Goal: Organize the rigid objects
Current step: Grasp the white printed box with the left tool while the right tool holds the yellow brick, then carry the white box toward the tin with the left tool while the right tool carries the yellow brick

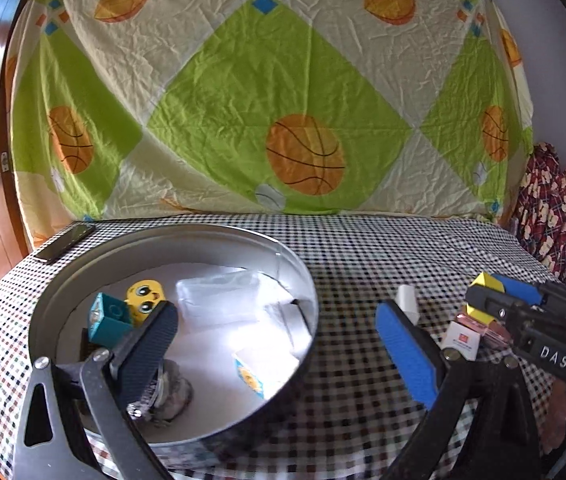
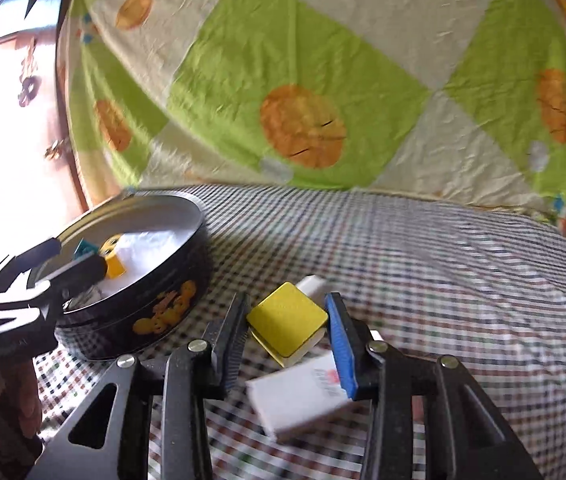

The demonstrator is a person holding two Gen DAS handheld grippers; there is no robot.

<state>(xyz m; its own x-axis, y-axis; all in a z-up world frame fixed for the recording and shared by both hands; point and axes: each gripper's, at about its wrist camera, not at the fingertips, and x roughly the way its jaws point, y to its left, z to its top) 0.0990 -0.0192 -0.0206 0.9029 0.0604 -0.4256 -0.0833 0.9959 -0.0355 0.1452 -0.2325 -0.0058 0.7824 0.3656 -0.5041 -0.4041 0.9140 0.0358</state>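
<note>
Between the fingers of the right gripper [image 2: 287, 330] sat a yellow block [image 2: 287, 320], pinched at its two sides and held clear of the checked cloth [image 2: 443, 272]. Just under and nearer than those fingers lay a white box [image 2: 295, 396] on the cloth, and just past the yellow block a small white piece [image 2: 313, 283] showed. To the left of the right fingers, further off, stood a round black tin [image 2: 139, 300] with orange figures on its wall.

The left gripper [image 1: 279, 344] was spread wide and held nothing, its dark finger [image 1: 151, 344] down inside the tin's rim, its blue finger [image 1: 407, 352] outside over the cloth. Beyond the dark finger, in the tin, a teal block [image 1: 107, 316] touched a yellow toy with eyes [image 1: 145, 296]. Behind everything hung a basketball-print sheet [image 1: 267, 92].
</note>
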